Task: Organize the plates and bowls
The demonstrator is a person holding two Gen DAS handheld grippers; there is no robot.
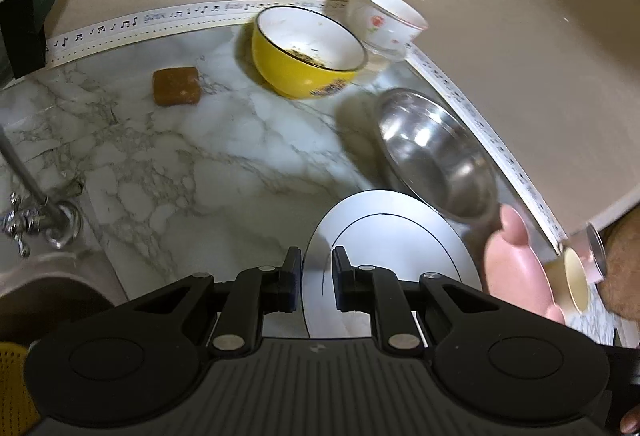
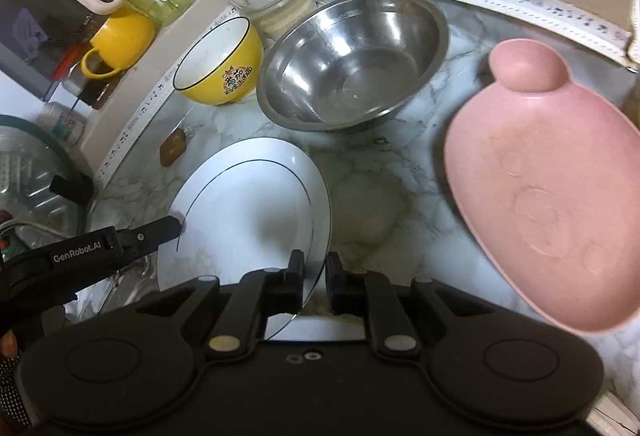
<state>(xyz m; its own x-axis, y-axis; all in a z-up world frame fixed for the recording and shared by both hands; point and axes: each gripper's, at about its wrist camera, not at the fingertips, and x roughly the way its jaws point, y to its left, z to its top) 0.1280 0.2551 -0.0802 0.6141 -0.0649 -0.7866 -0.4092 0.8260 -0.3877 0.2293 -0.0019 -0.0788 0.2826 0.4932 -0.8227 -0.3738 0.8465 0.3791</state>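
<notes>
White plate (image 1: 394,256) is clamped at its rim by the left gripper (image 1: 316,282) in the left wrist view; ahead, dark crumbs are seen in a yellow bowl (image 1: 308,53), and a steel bowl (image 1: 436,155) sits ahead to the right. From the right wrist, the same plate's edge is pinched by the right gripper (image 2: 314,284); the steel bowl beyond appears empty, a pink dish (image 2: 548,191) lies right.

Home kitchen: marble counter (image 1: 208,155), tap (image 1: 24,195), bowls.
</notes>
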